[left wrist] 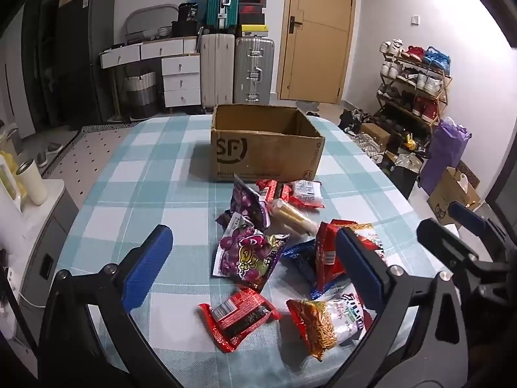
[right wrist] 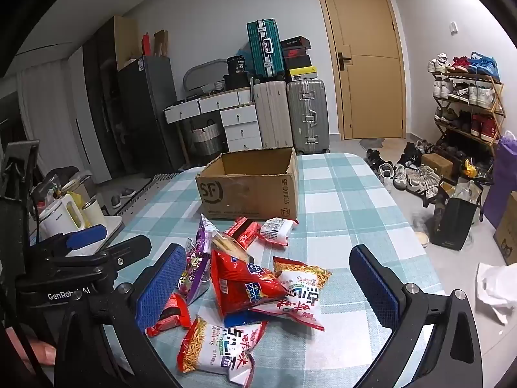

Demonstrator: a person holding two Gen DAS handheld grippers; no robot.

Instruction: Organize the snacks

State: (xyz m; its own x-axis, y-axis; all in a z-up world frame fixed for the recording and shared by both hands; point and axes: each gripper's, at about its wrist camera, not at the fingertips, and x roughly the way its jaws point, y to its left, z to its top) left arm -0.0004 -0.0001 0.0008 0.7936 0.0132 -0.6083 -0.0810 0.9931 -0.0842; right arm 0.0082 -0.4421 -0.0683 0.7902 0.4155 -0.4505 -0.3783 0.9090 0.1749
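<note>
Left wrist view: fingers (left wrist: 358,268) of the left gripper (left wrist: 255,258) spread wide, empty, above the snack packets (left wrist: 248,252) heaped on the checked tabletop (left wrist: 135,174) before the open cardboard box (left wrist: 265,148). Probably light, crinkly, slippery; best pinched at a sealed edge.

Right wrist view: right gripper (right wrist: 271,278) likewise wide and empty over the noodle packet (right wrist: 216,346); contents likely brittle, so gentle squeeze advised.
</note>
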